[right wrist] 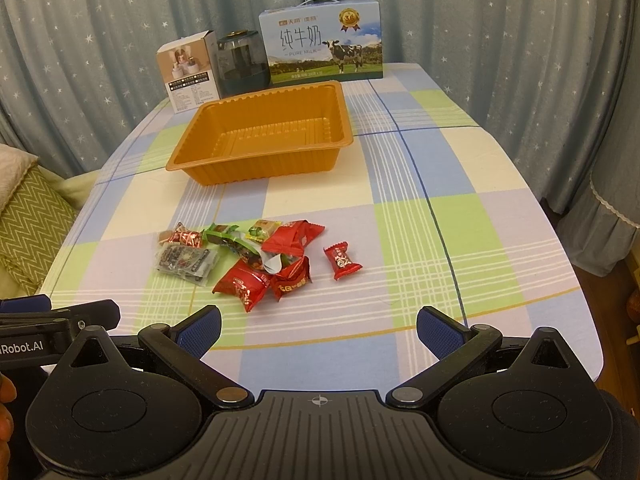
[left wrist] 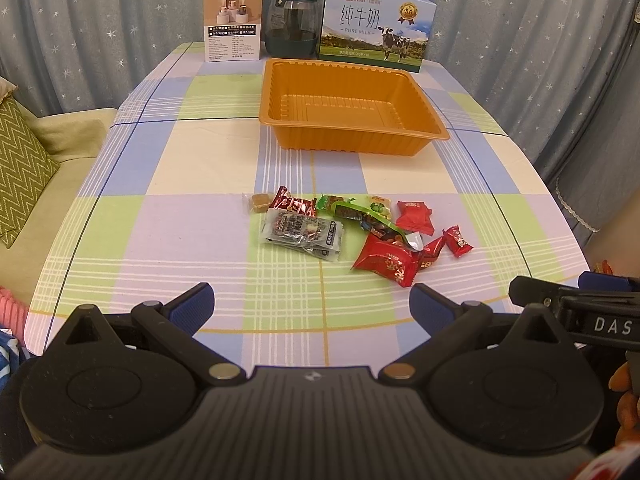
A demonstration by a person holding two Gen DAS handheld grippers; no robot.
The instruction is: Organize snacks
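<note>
A pile of wrapped snacks (left wrist: 352,228) lies in the middle of the checked tablecloth, also in the right wrist view (right wrist: 248,260). It holds red packets, green packets and a clear dark packet (left wrist: 302,234). One small red candy (right wrist: 342,260) lies apart to the right. An empty orange plastic tray (left wrist: 348,108) stands behind the pile, also in the right wrist view (right wrist: 264,132). My left gripper (left wrist: 312,306) is open and empty, in front of the pile. My right gripper (right wrist: 320,330) is open and empty, in front of the pile.
At the table's far edge stand a white product box (left wrist: 234,22), a dark jar (left wrist: 294,24) and a milk carton box (left wrist: 376,26). A sofa with a green cushion (left wrist: 24,168) is at the left. Curtains hang behind.
</note>
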